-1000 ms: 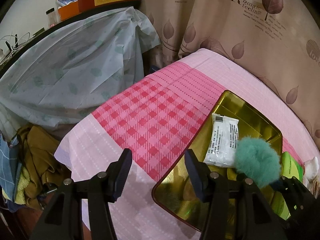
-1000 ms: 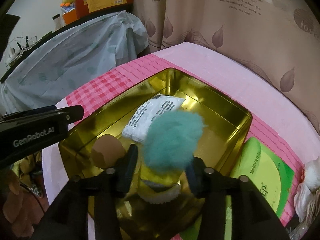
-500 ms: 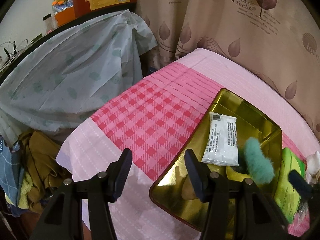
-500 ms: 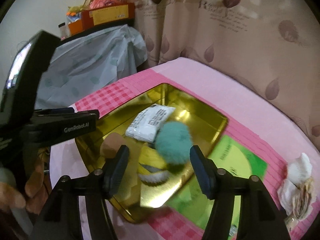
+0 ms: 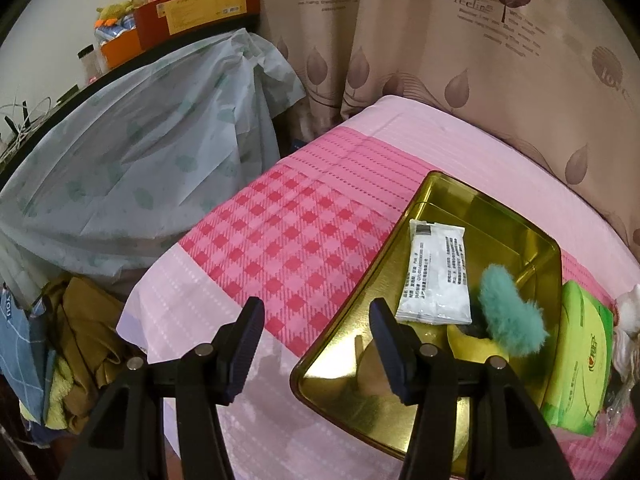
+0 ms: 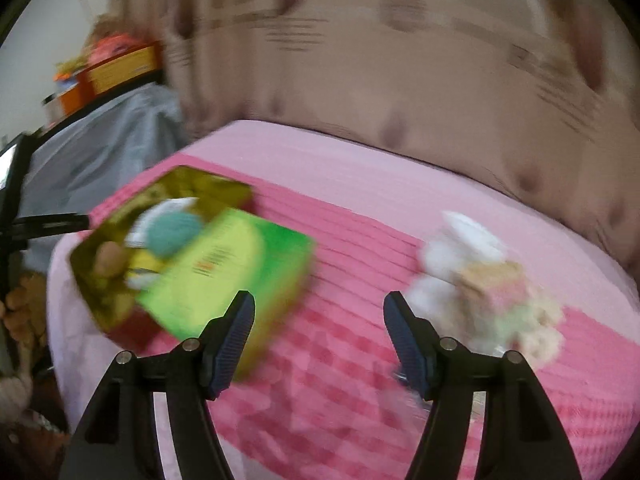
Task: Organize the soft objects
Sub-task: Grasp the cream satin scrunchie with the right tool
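Note:
A gold tin tray lies on the pink checked cloth. In it rest a white packet, a teal fluffy pompom toy with a yellow body, and a brown round thing. A green tissue pack lies against the tray's right side. A white and pastel plush sits further right. My left gripper hangs open over the cloth by the tray's near left corner. My right gripper is empty, its jaws opening, above bare cloth between the pack and the plush; that view is blurred.
A beige leaf-print curtain hangs behind the table. A pale plastic sheet covers furniture at the left, with an orange box on top. Crumpled clothes lie low at the left, past the table's edge.
My right gripper let go of the teal toy, which now lies in the tray, then opened and swung right toward the plush. The left gripper stayed put.

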The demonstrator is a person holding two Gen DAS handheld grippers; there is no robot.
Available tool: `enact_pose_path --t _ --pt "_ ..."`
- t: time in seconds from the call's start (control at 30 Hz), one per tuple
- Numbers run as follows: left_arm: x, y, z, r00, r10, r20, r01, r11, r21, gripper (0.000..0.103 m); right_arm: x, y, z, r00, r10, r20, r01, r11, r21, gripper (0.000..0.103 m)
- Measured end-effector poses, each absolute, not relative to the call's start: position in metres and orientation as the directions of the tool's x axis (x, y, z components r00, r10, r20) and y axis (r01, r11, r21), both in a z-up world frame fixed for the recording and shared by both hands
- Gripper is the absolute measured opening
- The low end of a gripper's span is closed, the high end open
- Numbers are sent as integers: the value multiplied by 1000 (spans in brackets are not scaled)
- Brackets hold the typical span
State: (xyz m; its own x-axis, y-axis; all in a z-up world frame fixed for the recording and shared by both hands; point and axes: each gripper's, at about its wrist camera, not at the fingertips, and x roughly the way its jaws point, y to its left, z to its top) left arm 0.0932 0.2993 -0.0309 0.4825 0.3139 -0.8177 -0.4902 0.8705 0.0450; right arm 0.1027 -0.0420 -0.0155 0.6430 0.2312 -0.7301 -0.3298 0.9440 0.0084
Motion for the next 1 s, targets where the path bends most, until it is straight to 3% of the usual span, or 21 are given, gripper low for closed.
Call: enact_pose_path --t 0.4,1.0 --pt "95 288 -30 500 326 -802 -454 888 78 56 112 -185 -42 641 -13 -767 -37 998 -48 64" --pt "97 250 -21 588 338 -735 -336 928 158 56 173 -234 -92 594 -17 -804 12 1000 -12 64"
